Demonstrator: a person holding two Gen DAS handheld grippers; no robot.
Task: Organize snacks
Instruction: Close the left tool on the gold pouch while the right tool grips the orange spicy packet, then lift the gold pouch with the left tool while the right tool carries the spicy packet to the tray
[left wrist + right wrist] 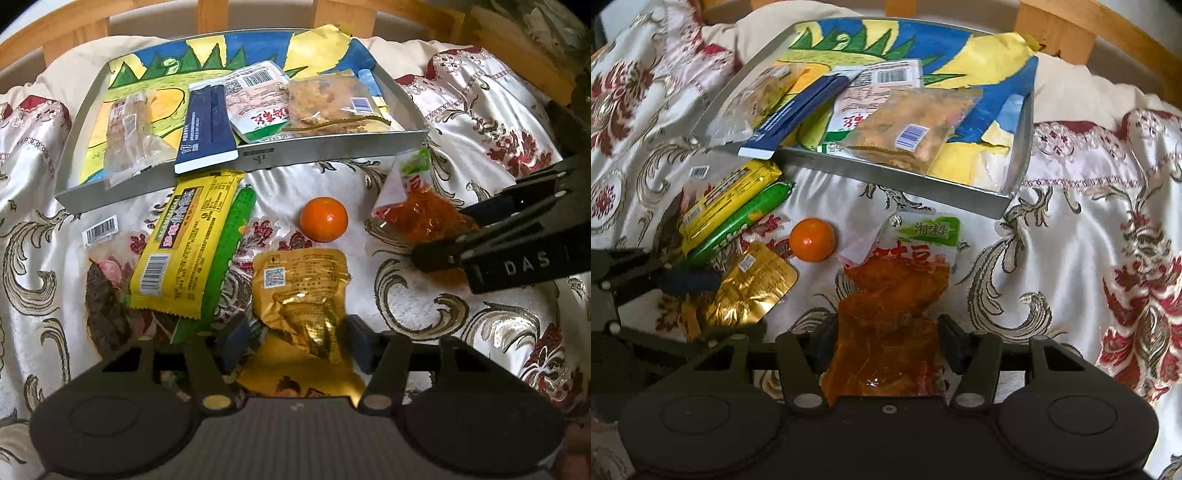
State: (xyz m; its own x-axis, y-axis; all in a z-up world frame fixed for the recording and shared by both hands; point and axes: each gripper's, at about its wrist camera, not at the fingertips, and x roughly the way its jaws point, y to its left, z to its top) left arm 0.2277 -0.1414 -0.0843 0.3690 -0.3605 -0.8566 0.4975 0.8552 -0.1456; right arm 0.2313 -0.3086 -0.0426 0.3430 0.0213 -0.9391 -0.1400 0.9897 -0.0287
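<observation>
A grey tray [332, 149] lined with a painted sheet holds several snack packets; it also shows in the right wrist view [886, 173]. On the cloth lie a gold foil packet [301, 291], a small orange [324, 218], a yellow bar [184, 243], a green sausage stick [225, 254] and a red-orange packet [417, 210]. My left gripper [295, 345] is open, its pads on either side of the gold packet [753, 284]. My right gripper [886, 343] is open around the red-orange packet [894, 314]. The right gripper shows in the left wrist view [439, 236], the left gripper in the right wrist view [716, 299].
A floral satin cloth [424, 325] covers the surface. A wooden rail [332, 14] runs behind the tray. A clear packet with a barcode [101, 251] lies left of the yellow bar. The orange [812, 239] sits between the two grippers.
</observation>
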